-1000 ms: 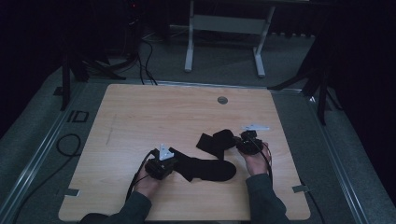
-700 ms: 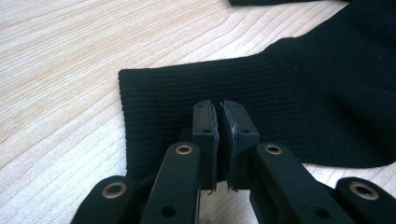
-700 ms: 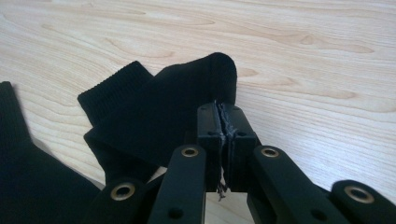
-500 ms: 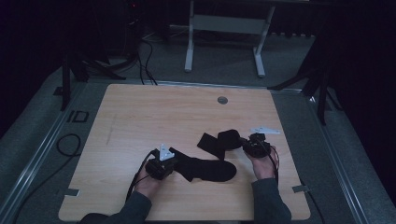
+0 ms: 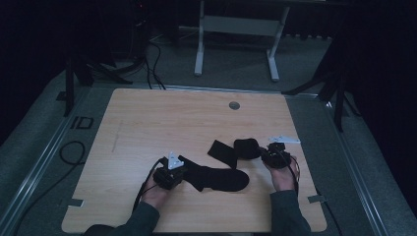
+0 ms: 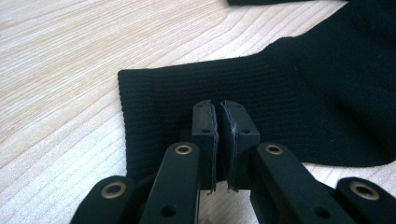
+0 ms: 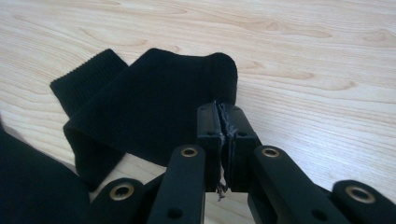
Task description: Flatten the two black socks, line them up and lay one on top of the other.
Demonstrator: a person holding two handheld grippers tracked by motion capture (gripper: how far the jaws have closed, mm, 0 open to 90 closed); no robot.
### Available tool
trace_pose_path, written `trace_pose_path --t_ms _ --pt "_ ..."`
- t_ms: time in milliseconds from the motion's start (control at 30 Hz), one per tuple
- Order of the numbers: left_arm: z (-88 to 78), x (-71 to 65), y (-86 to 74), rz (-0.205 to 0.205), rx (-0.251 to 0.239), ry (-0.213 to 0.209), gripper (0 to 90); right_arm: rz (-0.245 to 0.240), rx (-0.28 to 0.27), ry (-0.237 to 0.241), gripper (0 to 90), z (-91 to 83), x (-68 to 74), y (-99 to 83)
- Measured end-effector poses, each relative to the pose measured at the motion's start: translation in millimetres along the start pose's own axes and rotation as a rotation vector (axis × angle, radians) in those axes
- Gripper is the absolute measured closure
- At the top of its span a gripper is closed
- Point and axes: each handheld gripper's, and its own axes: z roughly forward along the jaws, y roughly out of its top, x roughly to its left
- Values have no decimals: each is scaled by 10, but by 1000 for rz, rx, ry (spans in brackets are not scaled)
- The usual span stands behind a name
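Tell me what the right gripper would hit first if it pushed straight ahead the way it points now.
Most likely the folded black sock. The right gripper, jaws shut, points at that sock's near edge and seems to pinch it already, though contact is hard to confirm. Past the sock lies bare wooden table.

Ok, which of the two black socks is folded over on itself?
The sock in the right gripper, doubled back at its held end. The sock in the left gripper lies flat.
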Motion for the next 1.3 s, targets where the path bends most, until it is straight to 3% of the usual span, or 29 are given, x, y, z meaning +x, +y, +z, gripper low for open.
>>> trace_pose_path --t_ms 500,667,1033,1300 --pt "-1 -2 1 3 1 0 843 -14 37 -24 858 -75 -100 -50" --pt "-1 -3 1 4 1 0 843 -42 63 -48 855 -89 -111 -62" --pt "-1 -3 1 5 2 -1 842 -37 91 -72 845 -134 -166 -84" --pt "-1 -2 1 5 2 -1 842 -73 143 -137 845 -125 -222 -122"
